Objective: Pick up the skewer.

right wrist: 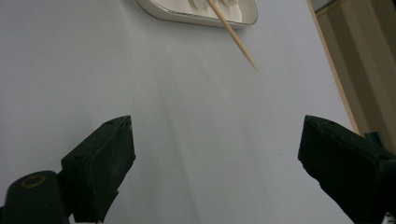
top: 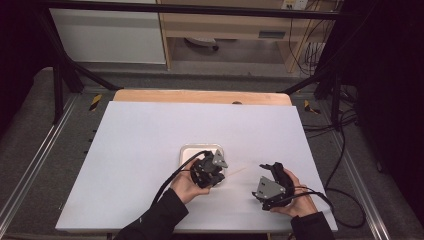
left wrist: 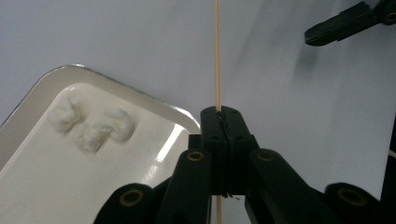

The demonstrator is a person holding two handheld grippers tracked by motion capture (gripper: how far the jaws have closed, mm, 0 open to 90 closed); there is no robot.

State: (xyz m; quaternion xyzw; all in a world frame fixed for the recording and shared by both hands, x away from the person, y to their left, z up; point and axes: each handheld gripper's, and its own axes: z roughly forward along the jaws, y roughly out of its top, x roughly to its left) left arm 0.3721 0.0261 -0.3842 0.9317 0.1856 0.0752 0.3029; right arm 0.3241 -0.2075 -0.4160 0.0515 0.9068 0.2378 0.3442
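A thin wooden skewer runs straight out from my left gripper, whose jaws are shut on it near its back end. In the high view the skewer points right, over the white table sheet, from the left gripper. A white tray lies left of the jaws and holds three soft white lumps. My right gripper is open with nothing between its fingers. The skewer tip hangs ahead of it, with the tray beyond. In the high view the right gripper sits right of the skewer tip.
The white sheet covers a wooden table whose far edge shows at the back. Cables trail from both grippers toward the near edge. One jaw of the right gripper shows in the left gripper view's top right.
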